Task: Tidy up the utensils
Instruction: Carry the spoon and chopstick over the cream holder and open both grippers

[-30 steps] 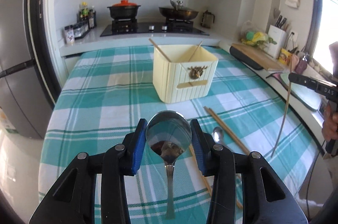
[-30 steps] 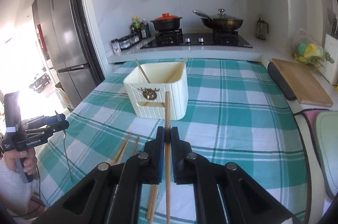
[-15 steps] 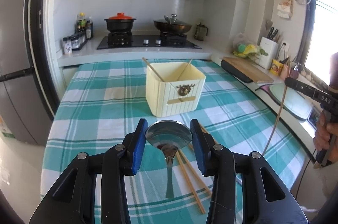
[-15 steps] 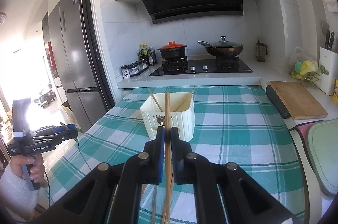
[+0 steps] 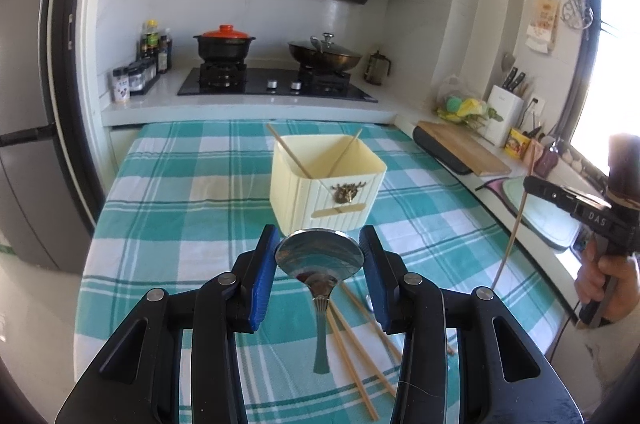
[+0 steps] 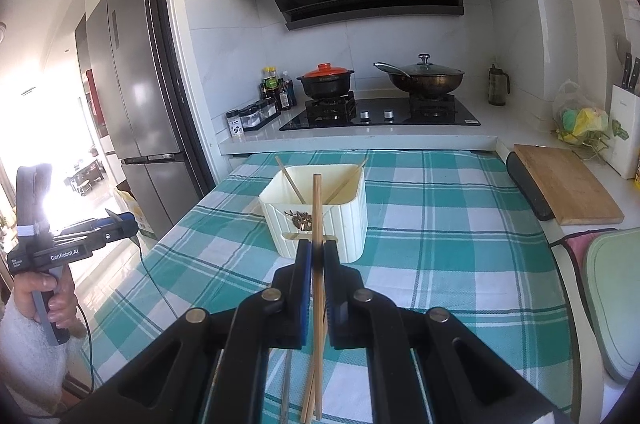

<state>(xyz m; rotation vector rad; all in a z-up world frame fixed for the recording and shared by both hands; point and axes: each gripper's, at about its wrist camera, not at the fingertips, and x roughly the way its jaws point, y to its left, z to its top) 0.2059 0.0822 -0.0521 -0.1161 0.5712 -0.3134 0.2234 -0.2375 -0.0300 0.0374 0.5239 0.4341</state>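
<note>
the left gripper has its blue pads closed against the two edges of a steel spoon's bowl, the jaws standing partly apart at the bowl's width; the bowl faces the camera and the handle hangs down toward the table below it. the right gripper is pinched nearly all the way together on a single wooden chopstick, which runs up between the pads and ends in front of the holder's rim as the right wrist view has it; seen from the left wrist view the same chopstick hangs long and thin below the right gripper at the far right. a cream ribbed utensil holder with a small metal emblem on its front stands on the teal and white checked tablecloth, ahead of both grippers, and two chopsticks lean inside it, crossing toward opposite corners. more loose chopsticks lie flat on the cloth under the left gripper, just beside a second spoon that is mostly hidden by the left gripper's right finger. behind the table a stove carries a black pot with an orange lid and a lidded wok. a wooden cutting board lies on the counter to the right. a person's hand grips the left gripper's handle at the left edge of the right wrist view.
</note>
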